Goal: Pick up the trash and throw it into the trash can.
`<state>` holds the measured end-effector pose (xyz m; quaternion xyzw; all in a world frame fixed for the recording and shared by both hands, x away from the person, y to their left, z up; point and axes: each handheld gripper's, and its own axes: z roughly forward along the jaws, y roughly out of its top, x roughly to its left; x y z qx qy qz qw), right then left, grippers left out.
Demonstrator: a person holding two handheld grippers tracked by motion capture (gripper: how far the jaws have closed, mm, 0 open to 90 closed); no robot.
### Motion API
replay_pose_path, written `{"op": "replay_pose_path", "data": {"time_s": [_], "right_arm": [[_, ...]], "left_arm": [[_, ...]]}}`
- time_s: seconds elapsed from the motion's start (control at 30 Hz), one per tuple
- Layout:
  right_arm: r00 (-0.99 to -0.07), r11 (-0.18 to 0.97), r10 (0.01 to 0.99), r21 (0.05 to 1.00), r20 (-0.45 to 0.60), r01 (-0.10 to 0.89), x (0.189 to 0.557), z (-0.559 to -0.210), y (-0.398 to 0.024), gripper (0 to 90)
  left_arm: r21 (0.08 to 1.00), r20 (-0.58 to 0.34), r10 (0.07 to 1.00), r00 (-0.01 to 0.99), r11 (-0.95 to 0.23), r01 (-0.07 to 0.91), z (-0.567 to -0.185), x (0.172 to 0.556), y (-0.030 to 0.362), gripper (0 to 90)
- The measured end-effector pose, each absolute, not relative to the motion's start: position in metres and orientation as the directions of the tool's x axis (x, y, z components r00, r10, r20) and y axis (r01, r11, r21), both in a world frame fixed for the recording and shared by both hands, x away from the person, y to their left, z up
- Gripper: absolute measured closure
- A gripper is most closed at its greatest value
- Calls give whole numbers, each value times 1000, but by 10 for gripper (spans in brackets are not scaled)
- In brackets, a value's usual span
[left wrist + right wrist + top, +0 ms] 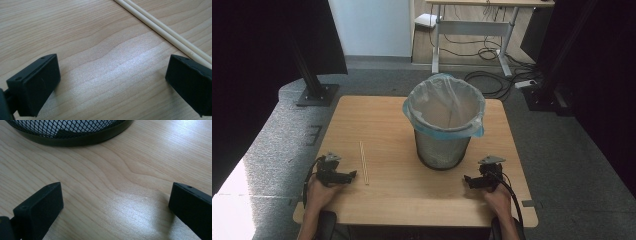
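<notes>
the pair of chopsticks [363,162] lies side by side on the wooden table [382,200], left of the mesh waste bin [443,145] with its plastic liner [444,107], and just beside the left gripper [353,174]. in the left gripper view the chopsticks [160,27] run diagonally past the far jaw, close to it, and nothing sits between the jaws, which stand wide apart. the right gripper [467,178] rests low near the bin's base, its jaws also spread wide and empty; the right gripper view shows the bin's black rim [75,138] just ahead.

the step in hand looks like picking up the chopsticks with the left gripper, probably to drop them in the bin. to do it well, the person should shift the gripper sideways until both sticks lie between the jaws, turn it so the jaws cross the sticks squarely, and close near their middle so they stay level. thin round sticks can roll or splay, so the close should be slow and low to the table.
</notes>
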<state>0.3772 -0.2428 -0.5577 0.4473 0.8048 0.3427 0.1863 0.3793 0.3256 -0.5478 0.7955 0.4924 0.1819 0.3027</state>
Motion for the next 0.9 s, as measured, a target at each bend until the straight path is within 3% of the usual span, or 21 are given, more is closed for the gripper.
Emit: {"op": "replay_pose_path", "data": {"time_s": [0.63, 0.9], "right_arm": [[-523, 360, 852, 719, 6, 595, 375, -558, -242, 0], [-521, 359, 854, 719, 6, 596, 375, -558, -241, 0]], "left_arm": [[656, -48, 903, 428, -295, 695, -542, 376, 327, 36], [691, -43, 885, 464, -309, 654, -526, 374, 312, 51]]}}
